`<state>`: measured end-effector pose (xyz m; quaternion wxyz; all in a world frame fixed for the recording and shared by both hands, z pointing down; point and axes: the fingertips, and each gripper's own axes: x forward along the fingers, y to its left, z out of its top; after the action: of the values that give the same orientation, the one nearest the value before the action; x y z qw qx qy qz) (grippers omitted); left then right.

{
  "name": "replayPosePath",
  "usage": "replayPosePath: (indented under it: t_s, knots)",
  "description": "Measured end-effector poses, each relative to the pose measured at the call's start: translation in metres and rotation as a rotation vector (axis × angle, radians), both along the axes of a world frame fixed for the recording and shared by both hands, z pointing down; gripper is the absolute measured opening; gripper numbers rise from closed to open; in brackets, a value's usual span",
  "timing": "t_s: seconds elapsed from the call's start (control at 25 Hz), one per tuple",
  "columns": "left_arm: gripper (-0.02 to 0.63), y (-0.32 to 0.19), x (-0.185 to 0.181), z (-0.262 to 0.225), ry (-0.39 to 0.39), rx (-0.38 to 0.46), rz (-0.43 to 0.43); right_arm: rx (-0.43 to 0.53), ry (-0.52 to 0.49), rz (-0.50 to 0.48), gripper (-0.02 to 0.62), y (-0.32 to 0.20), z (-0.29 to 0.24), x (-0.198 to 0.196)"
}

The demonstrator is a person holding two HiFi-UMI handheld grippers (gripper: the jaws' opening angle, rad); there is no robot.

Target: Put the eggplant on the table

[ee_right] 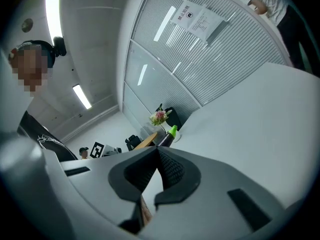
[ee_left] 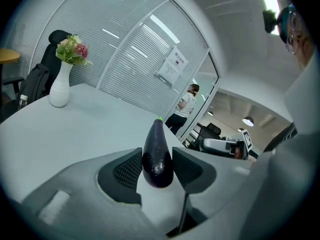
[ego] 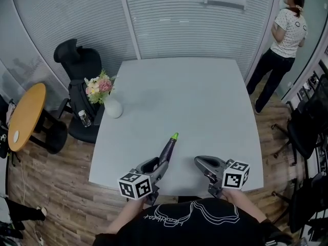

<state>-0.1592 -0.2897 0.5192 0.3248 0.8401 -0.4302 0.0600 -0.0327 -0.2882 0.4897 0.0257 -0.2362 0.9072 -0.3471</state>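
A dark purple eggplant (ego: 168, 150) with a green stem sticks out forward over the near part of the pale grey table (ego: 195, 101). My left gripper (ego: 160, 167) is shut on its thick end. In the left gripper view the eggplant (ee_left: 157, 154) stands between the two black pads (ee_left: 129, 170), which press on both its sides, with the stem pointing away. My right gripper (ego: 201, 164) hovers beside it over the table's near edge. Its jaws (ee_right: 157, 153) meet at the tips with nothing between them. The eggplant's green stem (ee_right: 173, 131) shows just beyond them.
A white vase of flowers (ego: 111, 105) stands at the table's left edge, also seen as the vase (ee_left: 60, 86) in the left gripper view. A black office chair (ego: 77, 65) and a round wooden table (ego: 24, 116) are to the left. A person (ego: 284, 40) stands at the far right.
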Motion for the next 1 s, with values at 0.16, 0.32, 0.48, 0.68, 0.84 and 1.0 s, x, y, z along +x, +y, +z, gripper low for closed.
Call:
replayPosePath:
  t_s: [0.16, 0.32, 0.48, 0.68, 0.84, 1.0]
  knots:
    - [0.193, -0.012, 0.006, 0.009, -0.008, -0.009, 0.003, -0.021, 0.026, 0.013, 0.009, -0.011, 0.013, 0.007]
    - [0.193, -0.026, 0.008, 0.021, -0.028, -0.026, 0.008, -0.041, 0.034, 0.016, 0.009, -0.021, 0.022, 0.01]
    - [0.193, -0.036, 0.01, 0.038, -0.045, -0.053, 0.004, -0.059, 0.04, 0.021, 0.009, -0.026, 0.027, 0.017]
    - [0.193, -0.046, 0.017, 0.061, -0.048, -0.096, 0.002, -0.086, 0.053, 0.035, 0.009, -0.032, 0.036, 0.028]
    - [0.193, -0.049, 0.018, 0.084, -0.072, -0.128, 0.001, -0.103, 0.064, 0.041, 0.009, -0.034, 0.044, 0.033]
    - [0.193, -0.052, 0.017, 0.108, -0.105, -0.169, -0.004, -0.119, 0.067, 0.045, 0.009, -0.036, 0.05, 0.038]
